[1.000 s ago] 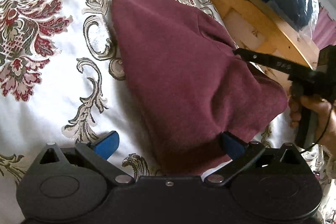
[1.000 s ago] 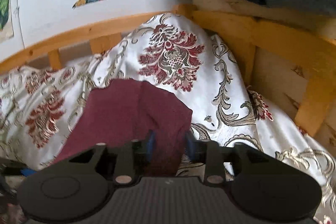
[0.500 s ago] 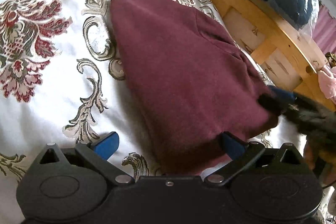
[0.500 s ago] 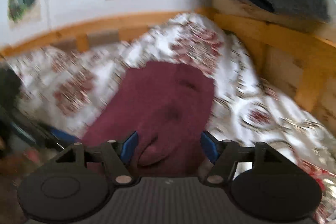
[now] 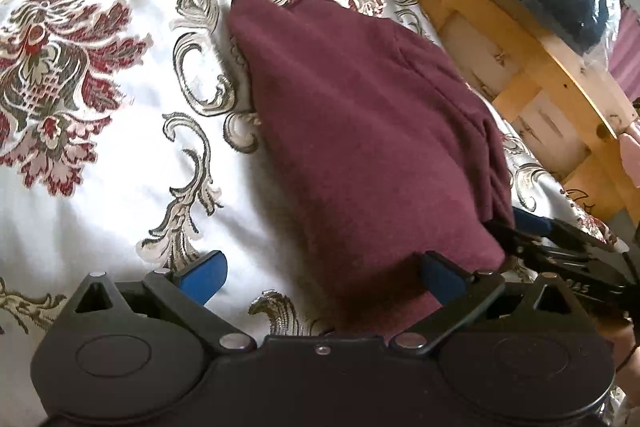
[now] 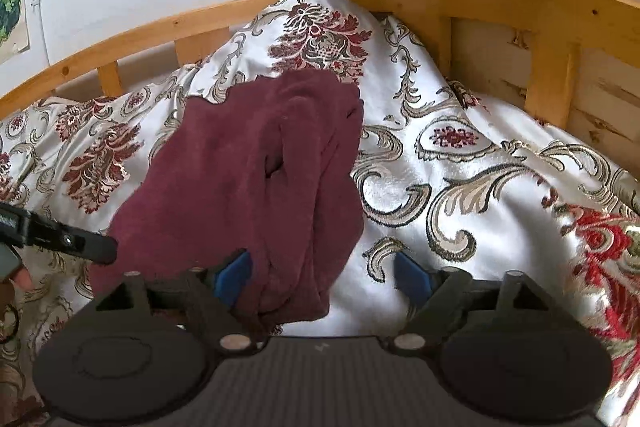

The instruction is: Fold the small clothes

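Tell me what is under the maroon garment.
The maroon garment lies on a floral bedspread, visible around its edges. Whatever sits directly beneath the cloth, and between its folded layers, is hidden.

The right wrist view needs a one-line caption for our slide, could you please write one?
Open right gripper poised at the near edge of a folded maroon garment on a floral bedspread.

A bed with a pale wooden slatted frame (image 6: 472,3) is covered by a glossy white bedspread (image 5: 132,195) woven with red floral medallions and grey-gold scrolls. Directly on the bedspread a folded maroon knit garment (image 5: 360,147) is laid flat, its layered edges seen bunched in the right wrist view (image 6: 256,179).
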Tool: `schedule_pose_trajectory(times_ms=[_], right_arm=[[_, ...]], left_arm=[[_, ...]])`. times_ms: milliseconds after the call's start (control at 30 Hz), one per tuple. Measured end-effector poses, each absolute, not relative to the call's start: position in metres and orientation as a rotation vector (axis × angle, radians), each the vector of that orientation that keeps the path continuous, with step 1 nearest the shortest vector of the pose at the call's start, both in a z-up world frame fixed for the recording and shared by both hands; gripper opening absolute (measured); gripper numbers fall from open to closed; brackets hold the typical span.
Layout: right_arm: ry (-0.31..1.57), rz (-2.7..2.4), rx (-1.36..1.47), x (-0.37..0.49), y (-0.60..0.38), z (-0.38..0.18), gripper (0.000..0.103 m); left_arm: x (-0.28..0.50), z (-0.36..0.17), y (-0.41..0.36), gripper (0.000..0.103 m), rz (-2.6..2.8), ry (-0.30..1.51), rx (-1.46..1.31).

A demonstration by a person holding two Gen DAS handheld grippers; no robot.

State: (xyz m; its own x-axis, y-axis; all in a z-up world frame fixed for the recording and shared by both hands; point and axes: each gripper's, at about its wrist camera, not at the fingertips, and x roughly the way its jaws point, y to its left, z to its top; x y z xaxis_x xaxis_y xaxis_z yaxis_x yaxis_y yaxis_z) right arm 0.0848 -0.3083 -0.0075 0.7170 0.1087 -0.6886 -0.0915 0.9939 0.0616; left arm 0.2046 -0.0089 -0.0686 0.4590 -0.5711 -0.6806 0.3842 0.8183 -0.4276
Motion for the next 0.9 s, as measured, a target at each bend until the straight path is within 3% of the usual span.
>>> schedule_pose_trajectory(times_ms=[100,267,333,500,733,800,900], right_arm=[[0.713,0.133,0.047,0.088,-0.312,0.008,0.1],[0.659,0.152,0.044,0.126,-0.317,0.034,0.1],[0.644,0.149,0.046,0.149,-0.317,0.039,0.095],[0.647,0.129,-0.052,0.199,-0.303,0.03,0.072],[0.744,0.134,0.05,0.245,-0.307,0.009,0.062],[0.747,0.111,0.08,0.248,-0.313,0.005,0.038],[0.732,0.098,0.098,0.246,-0.319,0.003,0.026]], left_arm=[[0.205,-0.069,-0.008,0.103,-0.584,0.925,-0.229],[0.203,-0.069,-0.007,0.103,-0.58,0.924,-0.232],[0.204,-0.069,-0.008,0.103,-0.577,0.922,-0.232],[0.201,-0.069,-0.008,0.103,-0.572,0.91,-0.231],[0.201,-0.07,-0.007,0.103,-0.573,0.906,-0.233],[0.201,-0.07,-0.007,0.103,-0.573,0.905,-0.234],[0.201,-0.07,-0.007,0.103,-0.574,0.907,-0.237]])
